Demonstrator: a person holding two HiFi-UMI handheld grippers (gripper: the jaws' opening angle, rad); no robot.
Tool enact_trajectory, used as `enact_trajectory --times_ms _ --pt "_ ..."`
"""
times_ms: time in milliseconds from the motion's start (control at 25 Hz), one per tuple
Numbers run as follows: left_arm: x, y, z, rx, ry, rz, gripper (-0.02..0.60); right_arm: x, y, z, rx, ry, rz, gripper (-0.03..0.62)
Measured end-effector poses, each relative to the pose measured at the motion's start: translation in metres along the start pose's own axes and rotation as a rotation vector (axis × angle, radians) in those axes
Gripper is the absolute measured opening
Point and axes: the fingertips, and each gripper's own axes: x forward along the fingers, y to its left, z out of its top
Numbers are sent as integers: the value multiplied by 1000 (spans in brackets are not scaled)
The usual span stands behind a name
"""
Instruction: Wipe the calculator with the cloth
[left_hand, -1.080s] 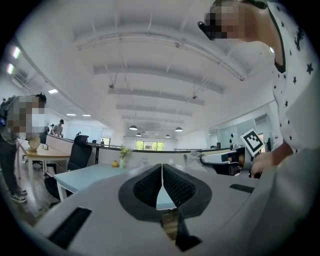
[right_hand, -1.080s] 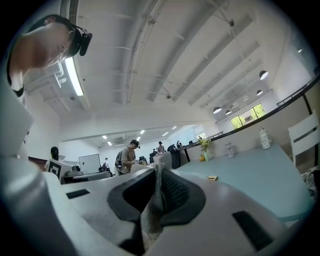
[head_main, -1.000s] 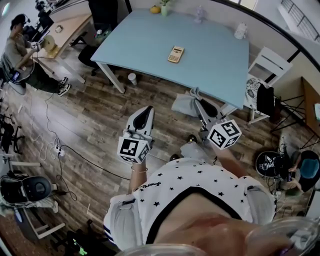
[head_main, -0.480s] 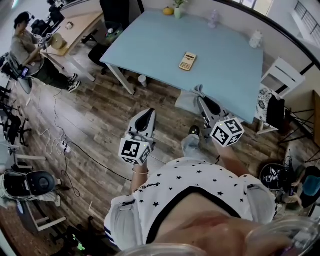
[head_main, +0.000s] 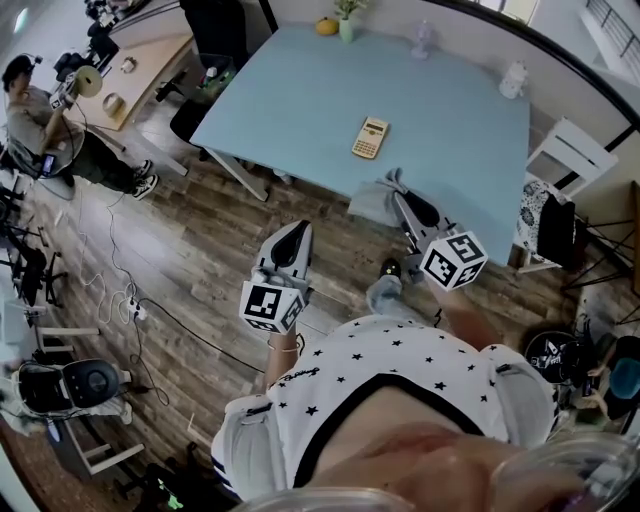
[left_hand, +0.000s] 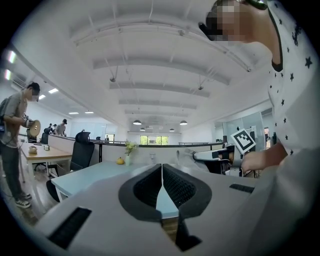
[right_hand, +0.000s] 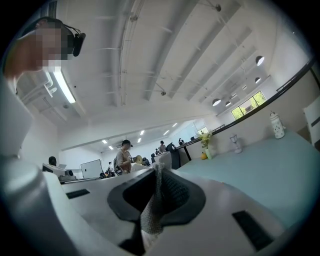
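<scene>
A tan calculator lies near the middle of the light-blue table. My right gripper is shut on a grey cloth, which hangs at the table's near edge, short of the calculator. In the right gripper view the cloth is pinched between the jaws of the right gripper. My left gripper is over the wooden floor, left of the cloth and off the table. In the left gripper view its jaws meet with nothing between them.
A plant vase, an orange fruit and two small bottles stand along the table's far edge. A white chair is at the right. A person stands by a wooden desk at far left. Cables cross the floor.
The view has drifted slightly; the table and calculator now sit a little nearer. Both grippers keep their poses, and the right one still holds the cloth.
</scene>
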Motion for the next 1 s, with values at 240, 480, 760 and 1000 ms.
enact_trajectory --times_ms 240,480,760,1000 --pt "36 13 2 9 22 -5 31 24 -31 7 17 0 -6 37" --pt "81 18 7 17 41 -39 31 41 -66 18 33 -2 -26 37" --pt "134 18 9 27 43 -85 31 49 -105 31 32 -15 -58 37" --pt "182 13 17 41 35 -134 31 56 -137 49 19 -35 -77 37"
